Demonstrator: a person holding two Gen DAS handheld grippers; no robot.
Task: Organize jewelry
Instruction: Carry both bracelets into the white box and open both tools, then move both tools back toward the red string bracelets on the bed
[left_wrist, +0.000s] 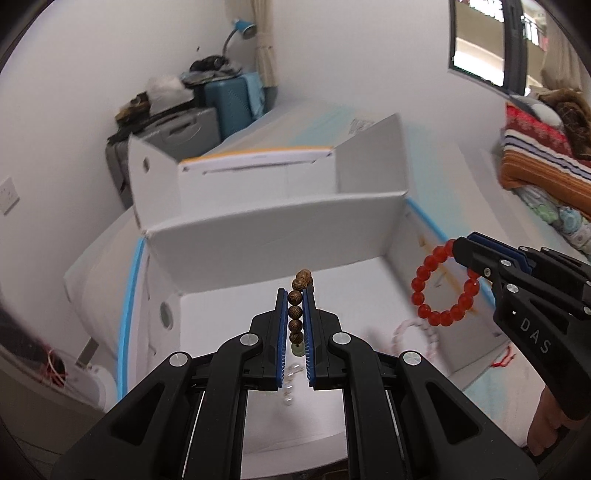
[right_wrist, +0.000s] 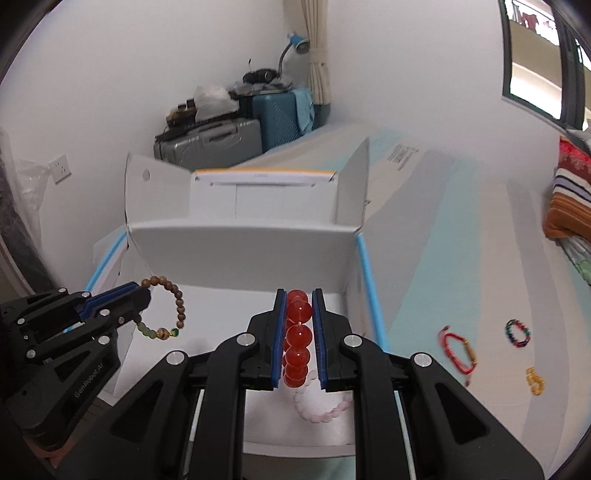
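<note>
My left gripper (left_wrist: 294, 295) is shut on a brown wooden bead bracelet (left_wrist: 297, 306) and holds it above the open white box (left_wrist: 258, 236). It also shows in the right wrist view (right_wrist: 142, 295) at left with the bracelet (right_wrist: 173, 295) hanging from it. My right gripper (right_wrist: 299, 295) is shut on a red bead bracelet (right_wrist: 297, 336), also over the box (right_wrist: 240, 251). In the left wrist view it (left_wrist: 458, 254) holds the red bracelet (left_wrist: 443, 288) at right. A pale pink bracelet (right_wrist: 321, 410) lies on the box floor; it shows in the left wrist view (left_wrist: 410, 332) too.
On the table right of the box lie a red cord bracelet (right_wrist: 458, 350), a multicolour bead bracelet (right_wrist: 517, 332) and a yellow bead piece (right_wrist: 535, 380). Suitcases (right_wrist: 229, 140) stand in the far corner. Striped bedding (left_wrist: 543, 162) lies at right.
</note>
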